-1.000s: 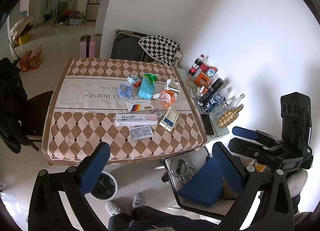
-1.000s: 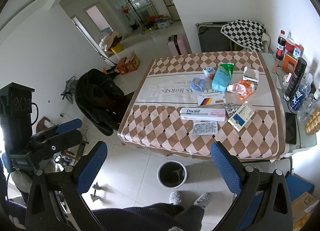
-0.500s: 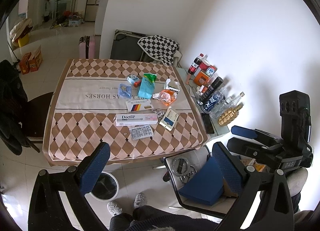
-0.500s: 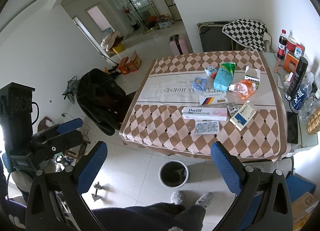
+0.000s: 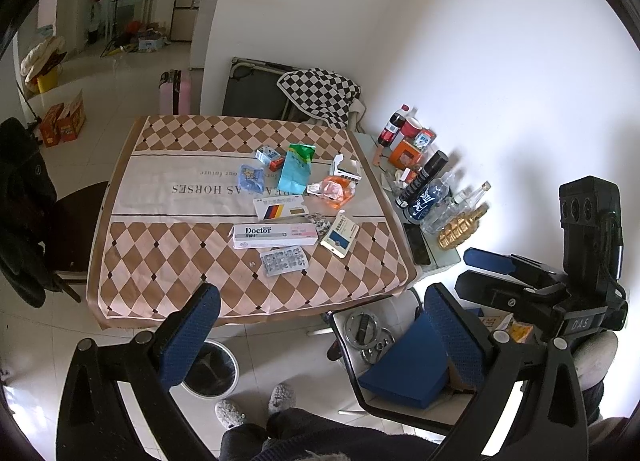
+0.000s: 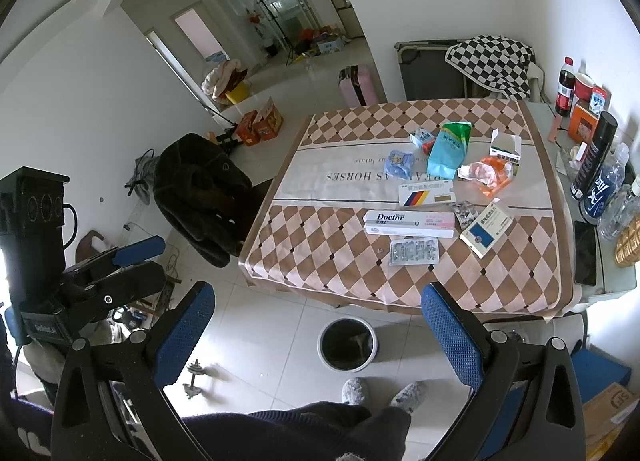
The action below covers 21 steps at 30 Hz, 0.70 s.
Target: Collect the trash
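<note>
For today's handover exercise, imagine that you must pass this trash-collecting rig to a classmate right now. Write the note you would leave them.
Left tongs: open, empty, held above the floor short of the table's near edge.
Right tongs: open, empty, likewise short of the table.
Trash lies on the table: Doctor box, blister pack, blue-and-white box, striped box, green-blue pouch, orange wrapper, open white carton, small blue packet.
Bin: on the floor just in front of the table.
Done: nothing is picked up; I cannot tell what the bin holds.
Left: everything. The blister pack lies nearest.
</note>
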### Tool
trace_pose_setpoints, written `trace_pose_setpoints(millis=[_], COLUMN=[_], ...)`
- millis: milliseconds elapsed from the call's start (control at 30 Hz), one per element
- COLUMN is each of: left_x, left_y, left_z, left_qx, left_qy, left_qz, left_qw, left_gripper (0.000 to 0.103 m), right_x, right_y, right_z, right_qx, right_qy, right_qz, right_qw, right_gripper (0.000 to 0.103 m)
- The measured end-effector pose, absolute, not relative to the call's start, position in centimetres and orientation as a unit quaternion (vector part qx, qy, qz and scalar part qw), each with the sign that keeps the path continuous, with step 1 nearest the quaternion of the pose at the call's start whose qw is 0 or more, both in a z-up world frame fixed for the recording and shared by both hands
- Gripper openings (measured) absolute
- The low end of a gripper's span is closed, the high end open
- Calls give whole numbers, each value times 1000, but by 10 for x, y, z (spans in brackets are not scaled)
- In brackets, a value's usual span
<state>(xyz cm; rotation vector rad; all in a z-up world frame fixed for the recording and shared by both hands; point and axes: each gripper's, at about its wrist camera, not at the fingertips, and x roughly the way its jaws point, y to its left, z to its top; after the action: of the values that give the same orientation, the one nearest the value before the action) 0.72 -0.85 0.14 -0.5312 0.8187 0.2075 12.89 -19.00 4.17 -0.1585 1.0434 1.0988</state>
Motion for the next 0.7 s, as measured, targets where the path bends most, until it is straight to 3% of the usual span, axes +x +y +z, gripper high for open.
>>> trace_pose_setpoints(millis=[700], left_x=[-5], left_y=[-6], left_z=[-5], left_qx=[-251], left_qy=[395], left_qz=[100], left_qw=[878], left_gripper=[103], right_x=[123], right_y=[-192], right_z=[33], right_qx=[-70], right_qy=[479], right_qz=[496], right_qw=[721], right_gripper=[103])
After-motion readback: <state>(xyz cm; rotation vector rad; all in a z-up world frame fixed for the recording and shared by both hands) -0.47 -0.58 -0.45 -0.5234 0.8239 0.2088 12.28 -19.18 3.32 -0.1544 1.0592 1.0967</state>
